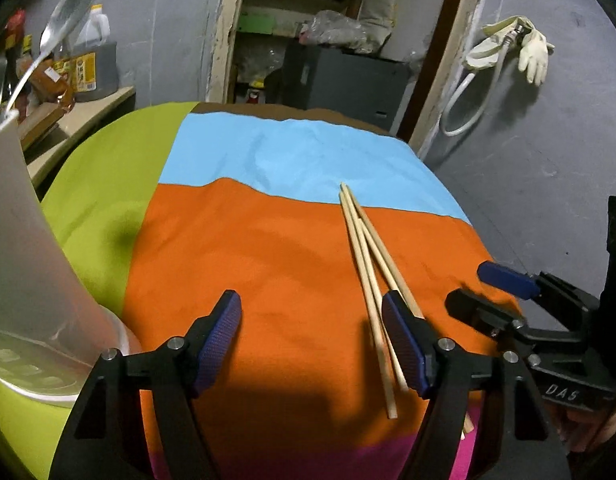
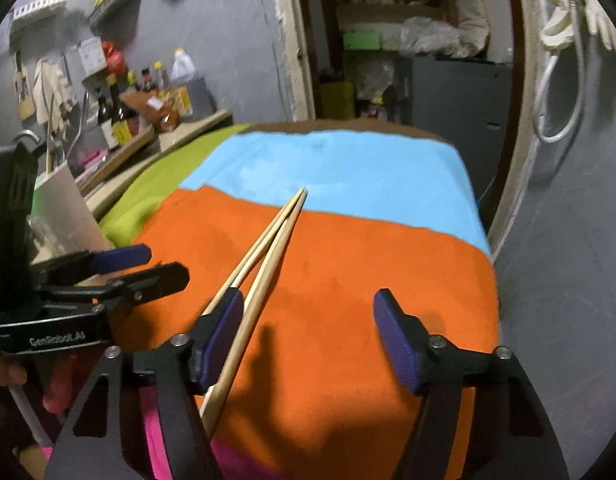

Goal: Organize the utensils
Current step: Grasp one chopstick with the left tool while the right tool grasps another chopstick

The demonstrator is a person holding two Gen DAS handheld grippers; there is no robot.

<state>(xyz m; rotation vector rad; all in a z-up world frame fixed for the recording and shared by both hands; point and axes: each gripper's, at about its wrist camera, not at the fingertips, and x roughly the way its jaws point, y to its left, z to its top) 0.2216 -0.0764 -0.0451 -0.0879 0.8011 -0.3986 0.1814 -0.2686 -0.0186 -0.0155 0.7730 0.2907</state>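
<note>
Three wooden chopsticks (image 1: 364, 248) lie on the orange part of the cloth, tips together toward the blue band; they also show in the right wrist view (image 2: 268, 248). My left gripper (image 1: 312, 344) is open and empty above the orange cloth, its right finger over the chopsticks' near ends. My right gripper (image 2: 308, 340) is open and empty, its left finger over the chopsticks. A translucent utensil holder (image 1: 24, 248) stands at the left on the green cloth, with a metal spoon (image 1: 68, 16) standing in it.
The table is covered by a cloth (image 1: 268, 152) in green, blue, orange and magenta patches. A counter (image 2: 180, 128) with bottles runs along the left. A doorway (image 1: 328, 40) with shelves lies behind the table. A grey floor drops off at the right.
</note>
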